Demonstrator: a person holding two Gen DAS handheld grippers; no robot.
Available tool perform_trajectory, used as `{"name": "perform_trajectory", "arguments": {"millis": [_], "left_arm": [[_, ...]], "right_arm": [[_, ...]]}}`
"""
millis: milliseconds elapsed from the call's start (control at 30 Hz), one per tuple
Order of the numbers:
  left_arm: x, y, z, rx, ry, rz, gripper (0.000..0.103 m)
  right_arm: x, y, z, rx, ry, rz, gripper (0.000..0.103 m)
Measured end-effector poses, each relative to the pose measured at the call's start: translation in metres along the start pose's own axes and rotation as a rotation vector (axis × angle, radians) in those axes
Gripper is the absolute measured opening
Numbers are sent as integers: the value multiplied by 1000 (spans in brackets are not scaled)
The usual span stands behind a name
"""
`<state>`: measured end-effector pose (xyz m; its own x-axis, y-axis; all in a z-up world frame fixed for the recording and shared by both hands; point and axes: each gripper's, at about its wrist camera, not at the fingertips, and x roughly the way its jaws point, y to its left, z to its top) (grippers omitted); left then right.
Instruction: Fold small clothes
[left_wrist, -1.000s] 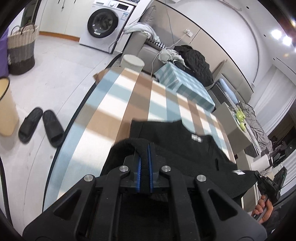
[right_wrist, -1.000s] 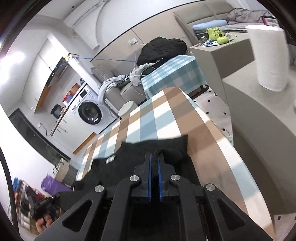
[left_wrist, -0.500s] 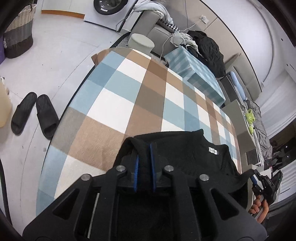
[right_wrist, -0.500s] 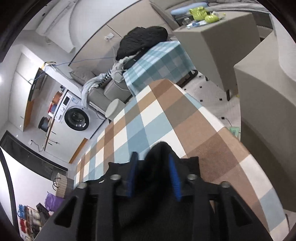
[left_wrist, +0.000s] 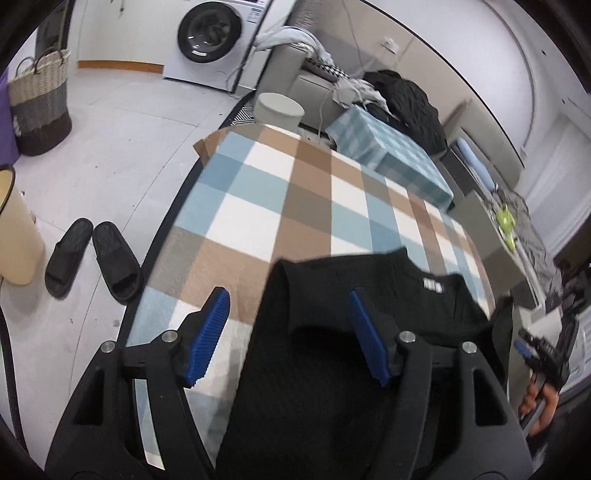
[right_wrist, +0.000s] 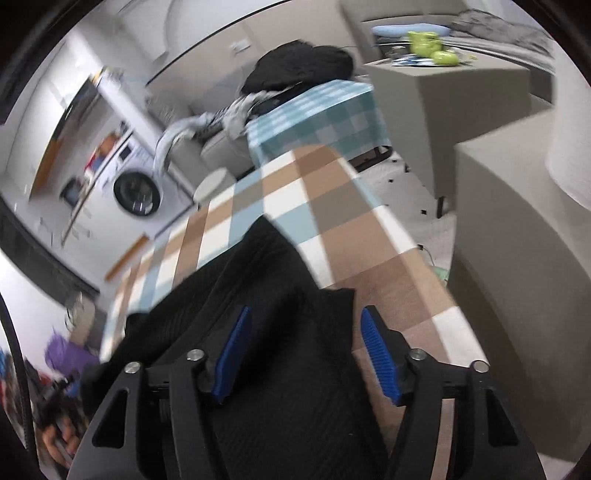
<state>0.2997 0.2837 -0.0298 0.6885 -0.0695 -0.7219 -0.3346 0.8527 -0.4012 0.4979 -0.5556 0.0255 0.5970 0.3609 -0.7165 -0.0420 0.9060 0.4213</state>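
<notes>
A black knit garment (left_wrist: 373, 284) with a small white label lies on the table's brown, blue and white checked blanket (left_wrist: 258, 192). My left gripper (left_wrist: 288, 328) hangs just above the garment's left edge. Its jaws are opening, and the cloth lies loose between the blue pads (left_wrist: 208, 332) without touching them. In the right wrist view the same garment (right_wrist: 258, 280) spreads over the blanket (right_wrist: 325, 206). My right gripper (right_wrist: 306, 350) is over the garment's right edge. Its jaws are opening too, with cloth below and between the pads but not pinched.
On the floor to the left are black slippers (left_wrist: 92, 254), a woven basket (left_wrist: 40, 107) and a washing machine (left_wrist: 210, 37). Beyond the table stand a round stool (left_wrist: 280, 109) and a teal checked table (left_wrist: 391, 155) with dark clothes. Grey cabinets (right_wrist: 517, 229) stand to the right.
Both grippers were shut on the black garment's edge; they moved forward and down over the blanket and spread their jaws. The cloth now rests loose on the table.
</notes>
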Motion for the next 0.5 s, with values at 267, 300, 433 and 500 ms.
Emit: {"name": "perform_trajectory", "arguments": {"millis": [267, 300, 433, 500], "left_arm": [[11, -8, -16, 35, 50, 11, 64], [12, -7, -15, 33, 53, 11, 64], [15, -5, -16, 28, 66, 14, 64], [14, -6, -16, 31, 68, 11, 64]], "right_arm": [[46, 15, 7, -58, 15, -61, 68], [50, 15, 8, -59, 18, -69, 63], [57, 16, 8, -90, 21, -104, 12], [38, 12, 10, -65, -68, 32, 6]]}}
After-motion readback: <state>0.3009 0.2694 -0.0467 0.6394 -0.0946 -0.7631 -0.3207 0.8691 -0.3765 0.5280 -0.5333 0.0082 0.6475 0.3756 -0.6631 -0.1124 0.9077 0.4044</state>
